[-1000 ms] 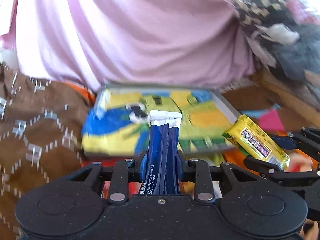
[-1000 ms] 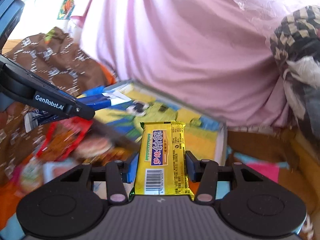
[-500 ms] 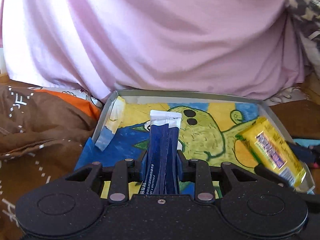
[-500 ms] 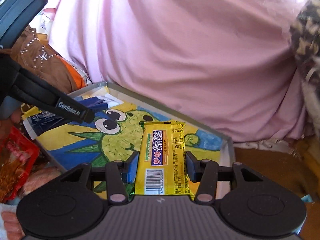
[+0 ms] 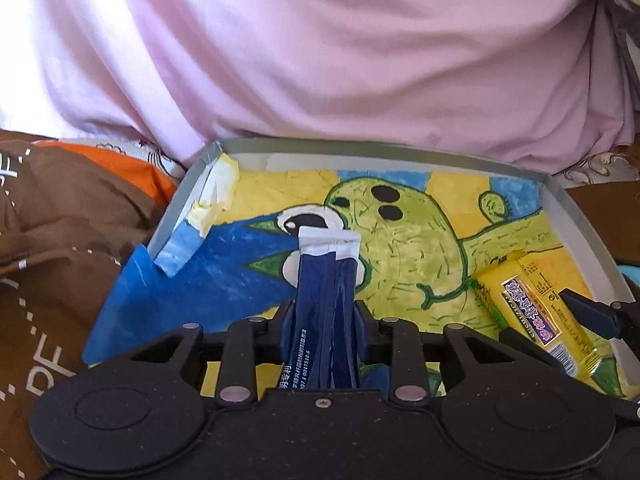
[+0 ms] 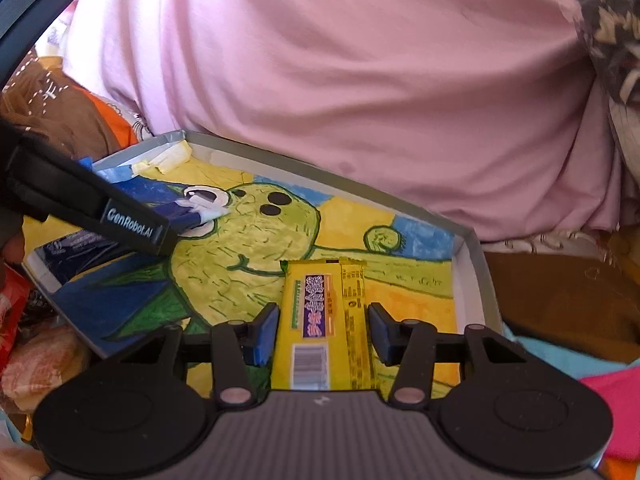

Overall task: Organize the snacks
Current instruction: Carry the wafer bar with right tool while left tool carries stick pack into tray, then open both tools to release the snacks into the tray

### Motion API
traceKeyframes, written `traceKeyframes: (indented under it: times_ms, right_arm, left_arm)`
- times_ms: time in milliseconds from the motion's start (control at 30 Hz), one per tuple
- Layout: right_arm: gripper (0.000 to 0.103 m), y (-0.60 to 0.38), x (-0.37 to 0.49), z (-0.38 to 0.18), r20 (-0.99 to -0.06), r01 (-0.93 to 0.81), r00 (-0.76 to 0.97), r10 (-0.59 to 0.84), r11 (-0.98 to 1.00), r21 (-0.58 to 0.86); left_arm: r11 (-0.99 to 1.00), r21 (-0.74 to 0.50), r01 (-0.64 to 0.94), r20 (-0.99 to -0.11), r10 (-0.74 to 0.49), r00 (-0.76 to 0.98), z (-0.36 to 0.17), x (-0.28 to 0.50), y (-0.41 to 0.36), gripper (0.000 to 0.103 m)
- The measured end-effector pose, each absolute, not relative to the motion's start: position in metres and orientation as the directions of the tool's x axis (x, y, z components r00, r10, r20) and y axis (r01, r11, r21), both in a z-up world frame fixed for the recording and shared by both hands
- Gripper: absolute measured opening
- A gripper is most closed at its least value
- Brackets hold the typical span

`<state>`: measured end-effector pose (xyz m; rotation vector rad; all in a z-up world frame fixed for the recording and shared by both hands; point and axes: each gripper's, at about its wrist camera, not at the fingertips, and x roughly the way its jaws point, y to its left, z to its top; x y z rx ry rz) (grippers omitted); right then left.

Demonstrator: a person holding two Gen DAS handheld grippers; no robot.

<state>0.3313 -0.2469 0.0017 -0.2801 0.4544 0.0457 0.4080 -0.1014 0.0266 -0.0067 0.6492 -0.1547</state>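
Note:
A shallow grey tray [image 5: 360, 147] lined with a green cartoon drawing lies in front of me. My left gripper [image 5: 326, 314] is shut on a dark blue stick packet [image 5: 326, 280] with a white end, held over the tray's left half. My right gripper [image 6: 323, 334] is shut on the long edges of a yellow snack bar [image 6: 320, 300], low over the right part of the tray [image 6: 474, 280]. In the left wrist view the yellow bar [image 5: 532, 308] shows at the right, between the right gripper's fingers [image 5: 588, 310]. I cannot tell whether the bar touches the tray.
A person in a pink shirt [image 5: 320, 60] sits right behind the tray. Brown patterned cloth [image 5: 60, 248] lies to the left. Red and pale snack packets [image 6: 16, 320] lie at the lower left, and pink and turquoise items [image 6: 612, 408] at the lower right.
Both grippers have moved forward and down over the tray with their packets. The tray now fills the lower half of both views, and the yellow bar sits lower over its right side.

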Motion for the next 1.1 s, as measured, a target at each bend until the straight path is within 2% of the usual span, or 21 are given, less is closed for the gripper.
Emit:
traceKeyframes:
  times_ms: [33, 67, 100, 200, 267, 333, 500, 700, 900, 1100]
  right_arm:
    - [0.053, -0.248, 0.331, 0.002, -0.439, -0.102, 0.898, -0.018, 0.963, -0.248]
    - [0.053, -0.248, 0.331, 0.002, -0.435, -0.098, 0.900, -0.020, 0.964, -0.246]
    - [0.057, -0.248, 0.329, 0.003, -0.428, -0.097, 0.904, -0.018, 0.964, -0.247]
    - [0.069, -0.250, 0.321, 0.010, -0.397, -0.088, 0.918, -0.019, 0.964, -0.249]
    - [0.076, -0.254, 0.312, 0.018, -0.367, -0.072, 0.930, -0.019, 0.970, -0.233]
    - [0.087, -0.258, 0.300, 0.028, -0.329, -0.053, 0.944, -0.017, 0.978, -0.202]
    - [0.099, -0.259, 0.275, 0.053, -0.252, -0.002, 0.967, -0.043, 0.985, -0.175]
    - [0.103, -0.251, 0.233, 0.078, -0.170, 0.002, 0.985, -0.028, 0.988, -0.152]
    - [0.103, -0.241, 0.187, 0.091, -0.120, -0.024, 0.993, 0.011, 0.994, -0.104]
    - [0.103, -0.224, 0.144, 0.095, -0.092, -0.018, 0.996, 0.006, 0.991, -0.130]
  left_arm:
    - [0.989, -0.054, 0.139, -0.602, -0.143, 0.785, 0.026, 0.408, -0.101, 0.035]
    - [0.990, -0.054, 0.132, -0.602, -0.138, 0.786, 0.026, 0.407, -0.101, 0.040]
    - [0.990, -0.059, 0.124, -0.606, -0.135, 0.784, 0.027, 0.407, -0.100, 0.047]
    - [0.992, -0.092, 0.091, -0.605, -0.128, 0.786, 0.032, 0.402, -0.097, 0.061]
    - [0.991, -0.110, 0.076, -0.593, -0.127, 0.795, 0.037, 0.395, -0.094, 0.067]
    - [0.990, -0.121, 0.079, -0.568, -0.134, 0.812, 0.044, 0.385, -0.092, 0.073]
    - [0.980, -0.184, 0.070, -0.492, -0.154, 0.857, 0.062, 0.353, -0.081, 0.087]
    - [0.974, -0.221, 0.052, -0.399, -0.139, 0.906, 0.090, 0.315, -0.062, 0.099]
    - [0.970, -0.225, 0.095, -0.308, -0.163, 0.937, 0.103, 0.268, -0.042, 0.101]
    - [0.970, -0.216, 0.114, -0.239, -0.166, 0.957, 0.102, 0.215, -0.024, 0.102]
